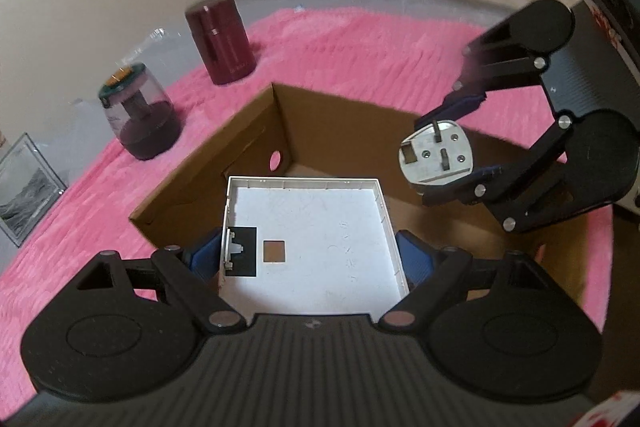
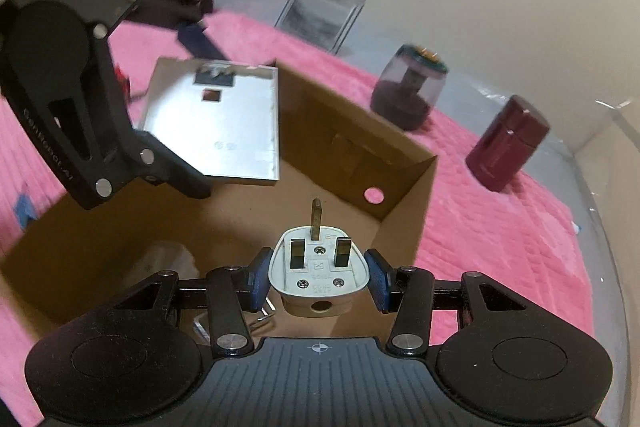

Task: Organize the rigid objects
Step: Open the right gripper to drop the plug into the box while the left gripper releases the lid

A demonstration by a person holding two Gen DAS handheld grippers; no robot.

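Observation:
My left gripper (image 1: pixel 308 259) is shut on a white square plastic panel (image 1: pixel 320 243) and holds it over the open cardboard box (image 1: pixel 208 163). The panel (image 2: pixel 216 127) and the left gripper (image 2: pixel 120 163) also show in the right wrist view. My right gripper (image 2: pixel 318 277) is shut on a white three-pin plug (image 2: pixel 318 275), held above the box (image 2: pixel 404 183). In the left wrist view the right gripper (image 1: pixel 460 143) holds the plug (image 1: pixel 436 155) over the box's right side.
A maroon cylinder (image 1: pixel 222 39) and a clear-domed jar with a green lid (image 1: pixel 138 115) stand on the pink fuzzy cloth (image 1: pixel 360 47) behind the box. A framed picture (image 1: pixel 24 191) leans at the left. Small metal bits (image 2: pixel 264 319) lie in the box.

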